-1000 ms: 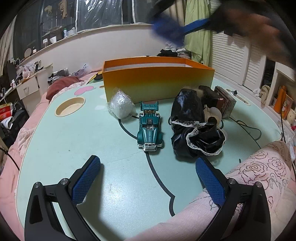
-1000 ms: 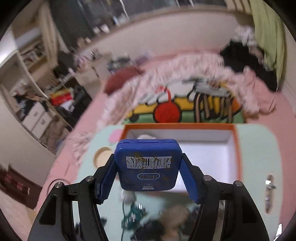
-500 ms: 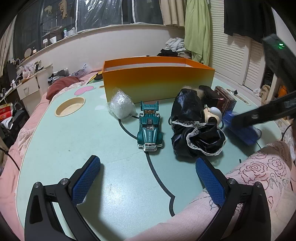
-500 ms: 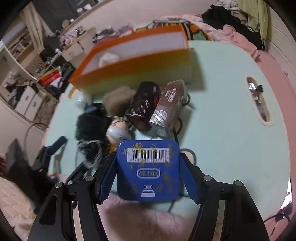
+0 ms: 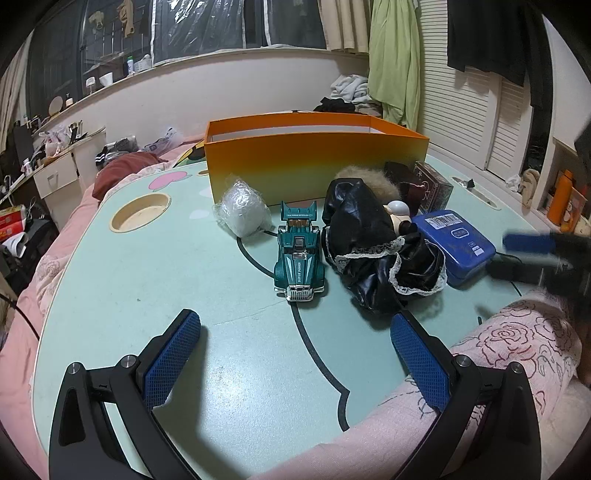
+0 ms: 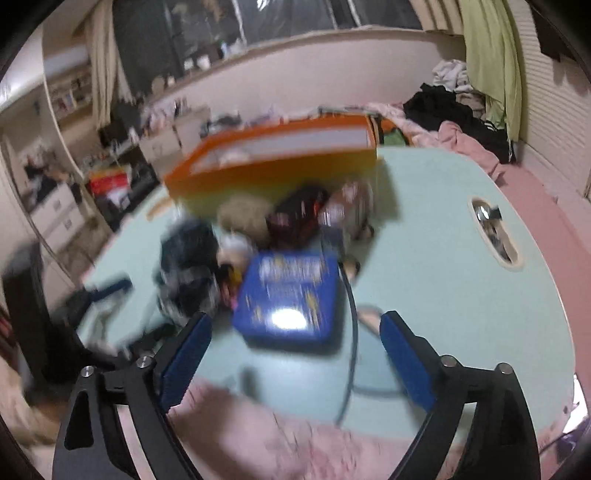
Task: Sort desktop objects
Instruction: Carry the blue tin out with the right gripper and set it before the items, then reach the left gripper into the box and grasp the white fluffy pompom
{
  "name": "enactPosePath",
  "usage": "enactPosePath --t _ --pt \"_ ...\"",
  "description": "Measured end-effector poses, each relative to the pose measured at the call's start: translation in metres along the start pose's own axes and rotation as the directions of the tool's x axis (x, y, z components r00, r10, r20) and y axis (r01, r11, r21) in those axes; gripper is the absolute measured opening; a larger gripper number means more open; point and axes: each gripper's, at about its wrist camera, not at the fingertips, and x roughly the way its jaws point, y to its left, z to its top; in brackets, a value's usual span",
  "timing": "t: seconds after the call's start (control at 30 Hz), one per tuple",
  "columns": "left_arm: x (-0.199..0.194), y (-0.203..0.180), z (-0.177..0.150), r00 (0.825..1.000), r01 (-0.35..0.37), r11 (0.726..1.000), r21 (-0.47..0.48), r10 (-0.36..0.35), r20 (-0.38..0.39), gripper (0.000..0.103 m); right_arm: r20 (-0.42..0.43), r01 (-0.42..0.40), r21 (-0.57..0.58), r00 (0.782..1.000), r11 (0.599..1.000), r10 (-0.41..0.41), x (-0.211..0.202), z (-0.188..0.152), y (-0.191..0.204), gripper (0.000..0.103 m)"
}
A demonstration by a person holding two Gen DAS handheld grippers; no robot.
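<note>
Fingers of the right gripper (image 6: 291,343) stand wide apart; its jaws have just been opening, and nothing is between them. Just beyond them, the blue tin (image 5: 456,242) lies flat on the pale green table (image 5: 166,266), touching the black doll with lace trim (image 5: 373,247) on its left. The left gripper (image 5: 295,354) is wide open too and empty, at the near edge. A teal toy car (image 5: 299,258) and a white wrapped ball (image 5: 243,214) lie before the orange box (image 5: 314,162).

Dark windows (image 5: 207,26), green curtain (image 5: 393,59), louvered closet doors (image 5: 472,122), cluttered white drawers (image 5: 55,177).
</note>
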Motion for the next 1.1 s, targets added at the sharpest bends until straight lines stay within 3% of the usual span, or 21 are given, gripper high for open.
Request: enactPosePath --t 0.07,0.13,0.8,0.93,1.1 --pt "0.001 0.000 0.000 1.000 -0.005 1.000 0.006 0.005 0.000 0.102 0.001 0.081 -0.078 0.997 0.994 -0.081 0.009 -0.006 0.007 0.103" --pt "0.002 0.001 0.001 1.000 -0.006 1.000 0.004 0.006 0.000 0.102 -0.006 0.098 -0.089 0.995 0.991 -0.099 0.013 -0.003 0.008 0.103" --pt "-0.003 0.004 0.003 1.000 0.002 1.000 0.004 -0.002 -0.015 0.102 0.011 0.085 -0.096 0.996 0.992 -0.084 0.011 -0.007 0.004 0.103" --pt "-0.020 0.008 0.009 1.000 0.014 0.999 0.030 -0.014 0.013 0.084 0.012 0.086 -0.095 0.996 0.992 -0.085 0.011 -0.008 0.004 0.103" --pt "-0.041 0.021 0.052 0.996 -0.015 0.999 0.043 0.011 0.084 0.066 0.012 0.085 -0.095 0.996 0.992 -0.084 0.011 -0.008 0.004 0.103"
